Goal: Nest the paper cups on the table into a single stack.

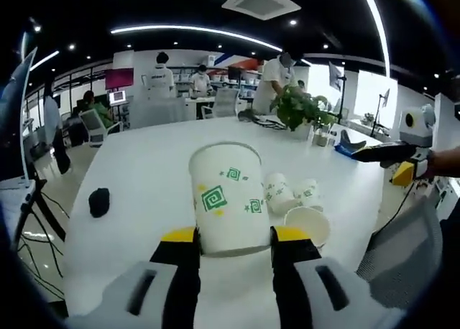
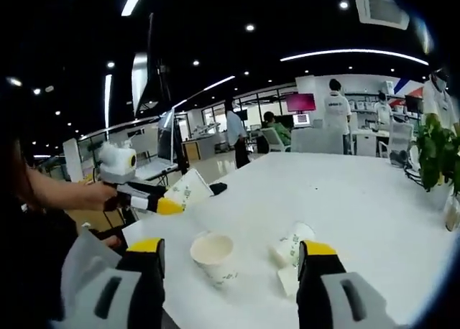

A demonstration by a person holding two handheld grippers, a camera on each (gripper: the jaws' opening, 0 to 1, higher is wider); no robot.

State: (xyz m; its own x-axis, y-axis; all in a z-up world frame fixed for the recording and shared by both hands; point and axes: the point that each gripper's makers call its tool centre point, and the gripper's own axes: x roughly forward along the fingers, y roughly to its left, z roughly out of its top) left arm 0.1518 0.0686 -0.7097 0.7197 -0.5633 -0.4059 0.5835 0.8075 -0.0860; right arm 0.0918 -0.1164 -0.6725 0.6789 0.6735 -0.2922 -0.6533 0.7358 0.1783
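**A:** What is the left claw [image 1: 234, 237] doing?

**B:** In the left gripper view it pinches a white paper cup [image 1: 228, 198] with green square spirals, one jaw on each side near the cup's base, the cup lifted above the white tabletop [image 1: 144, 171].

**A:** And the other cups?

**B:** Just beyond it, to the right, three more lie together on the tabletop: two on their sides [image 1: 278, 191] [image 1: 307, 192], touching, and one with its open mouth [image 1: 307, 223] facing the camera.

**A:** What else is around?

**B:** A small black object [image 1: 99, 201] sits well apart at the left. A potted plant [image 1: 300, 109] stands at the far edge, with office chairs and people behind.

**A:** The right claw [image 2: 230, 261]?

**B:** In the right gripper view its jaws are spread wide, with nothing between them. Ahead of it, an upright cup [image 2: 213, 256] stands beside a tipped one [image 2: 290, 246]. At the left, a hand [image 2: 97, 195] holds the other claw with its cup.
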